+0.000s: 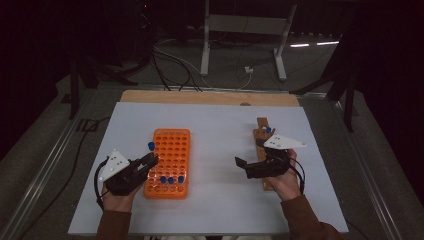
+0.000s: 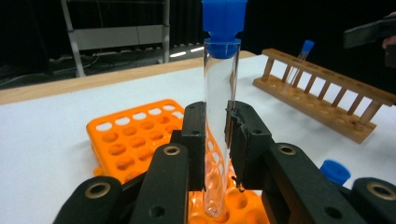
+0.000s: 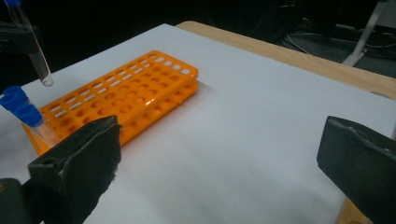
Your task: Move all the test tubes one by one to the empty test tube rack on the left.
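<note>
Here left tongs (image 2: 216, 140) clamp a test tube (image 2: 219, 116), bottom cut off; right tongs (image 3: 219, 154) gape empty.

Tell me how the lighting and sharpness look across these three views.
High view: dim, background nearly black, only the white table is lit. Left gripper view: the test tube is sharp, the wooden rack softer. Right gripper view: the orange rack is clear, near jaws blurred.

A wooden bench (image 1: 210, 97) carries a white sheet (image 1: 220, 145) over most of its top. On the sheet sit an orange plastic tube rack (image 1: 169, 150) at left and a wooden tube rack (image 1: 262, 131) at right, well apart.
</note>
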The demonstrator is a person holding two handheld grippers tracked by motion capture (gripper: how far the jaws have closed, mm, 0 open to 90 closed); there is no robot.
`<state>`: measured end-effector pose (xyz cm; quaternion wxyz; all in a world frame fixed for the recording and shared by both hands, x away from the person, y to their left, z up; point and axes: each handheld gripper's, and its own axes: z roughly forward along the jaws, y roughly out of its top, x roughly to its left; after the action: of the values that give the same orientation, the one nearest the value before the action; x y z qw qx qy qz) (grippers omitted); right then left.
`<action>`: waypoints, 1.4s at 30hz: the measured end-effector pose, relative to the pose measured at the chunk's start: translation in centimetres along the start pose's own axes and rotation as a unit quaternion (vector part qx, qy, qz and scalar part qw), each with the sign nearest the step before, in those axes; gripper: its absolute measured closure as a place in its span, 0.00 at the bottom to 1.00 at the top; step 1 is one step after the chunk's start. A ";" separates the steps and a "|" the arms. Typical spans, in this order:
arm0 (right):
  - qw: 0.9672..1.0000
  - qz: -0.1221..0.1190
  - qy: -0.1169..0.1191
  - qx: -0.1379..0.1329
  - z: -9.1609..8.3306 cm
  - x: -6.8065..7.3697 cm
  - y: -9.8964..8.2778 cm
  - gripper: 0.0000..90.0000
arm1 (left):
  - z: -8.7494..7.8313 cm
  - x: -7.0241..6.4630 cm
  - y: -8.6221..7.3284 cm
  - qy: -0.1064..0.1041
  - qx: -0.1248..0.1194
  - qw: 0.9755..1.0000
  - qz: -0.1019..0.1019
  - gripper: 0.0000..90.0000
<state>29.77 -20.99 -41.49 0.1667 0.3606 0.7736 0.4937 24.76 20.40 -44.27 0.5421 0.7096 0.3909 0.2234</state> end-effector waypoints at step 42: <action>1.000 0.001 0.012 0.003 -1.2 -0.6 -2.4 0.00 | -0.7 -1.2 -4.9 -0.025 0.120 0.992 0.033 0.86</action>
<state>28.51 -22.82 -43.16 0.1554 0.3562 0.7768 0.4956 21.98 20.42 -48.58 0.4548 0.7872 0.3780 0.1748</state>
